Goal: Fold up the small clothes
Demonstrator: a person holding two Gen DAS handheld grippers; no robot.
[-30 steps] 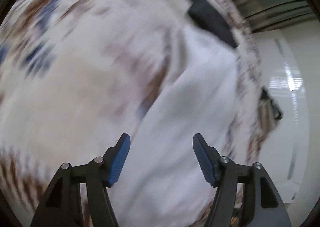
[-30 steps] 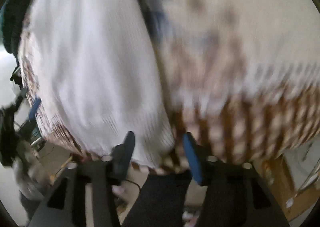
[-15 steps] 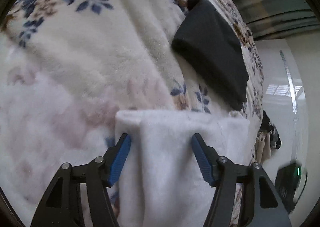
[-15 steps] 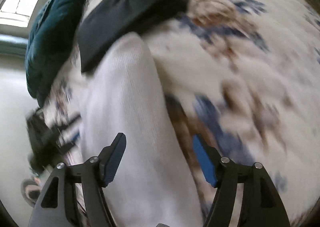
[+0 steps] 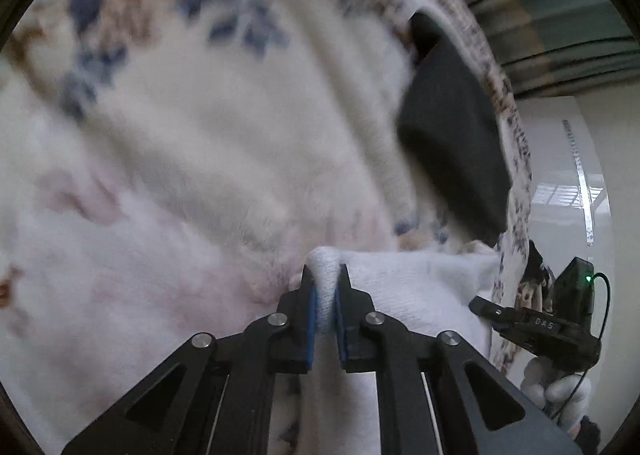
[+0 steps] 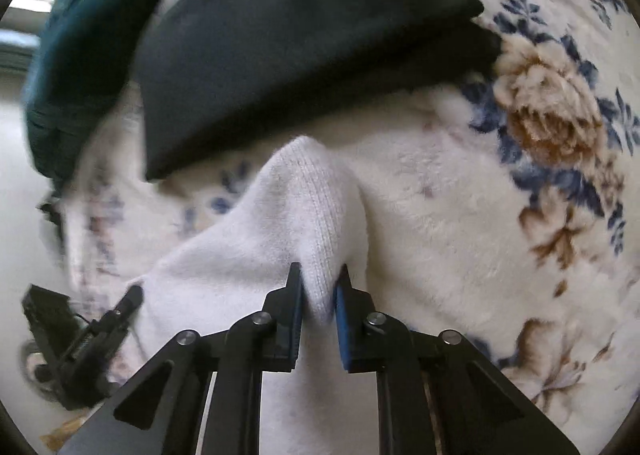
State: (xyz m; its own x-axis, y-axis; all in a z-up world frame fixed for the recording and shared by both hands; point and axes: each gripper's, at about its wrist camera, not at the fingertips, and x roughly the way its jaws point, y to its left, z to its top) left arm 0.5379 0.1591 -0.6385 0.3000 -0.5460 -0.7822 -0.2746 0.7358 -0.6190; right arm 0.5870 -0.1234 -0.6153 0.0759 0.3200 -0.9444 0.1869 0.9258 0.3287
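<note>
A white knitted garment (image 5: pixel 404 287) (image 6: pixel 248 255) lies on a floral fleece blanket (image 5: pixel 200 143) (image 6: pixel 460 215). My left gripper (image 5: pixel 325 287) pinches a bunched corner of the white cloth between its blue pads, its jaws still closing. The right gripper (image 6: pixel 318 283) likewise squeezes a raised ridge of the same cloth, jaws closing on it. Each gripper shows in the other's view: the right one (image 5: pixel 532 327) at the cloth's right edge, held by a gloved hand (image 5: pixel 556 391), and the left one (image 6: pixel 100 335) at the lower left.
A folded dark garment (image 5: pixel 456 143) (image 6: pixel 288 39) lies on the blanket just beyond the white cloth. A teal cushion (image 6: pixel 68 67) sits further back. The blanket's edge drops to a pale glossy floor (image 5: pixel 568 183). Striped curtains (image 5: pixel 552 27) hang behind.
Both grippers came down onto the white cloth and went from wide open to pinched on it. The cloth now bunches up between each pair of pads.
</note>
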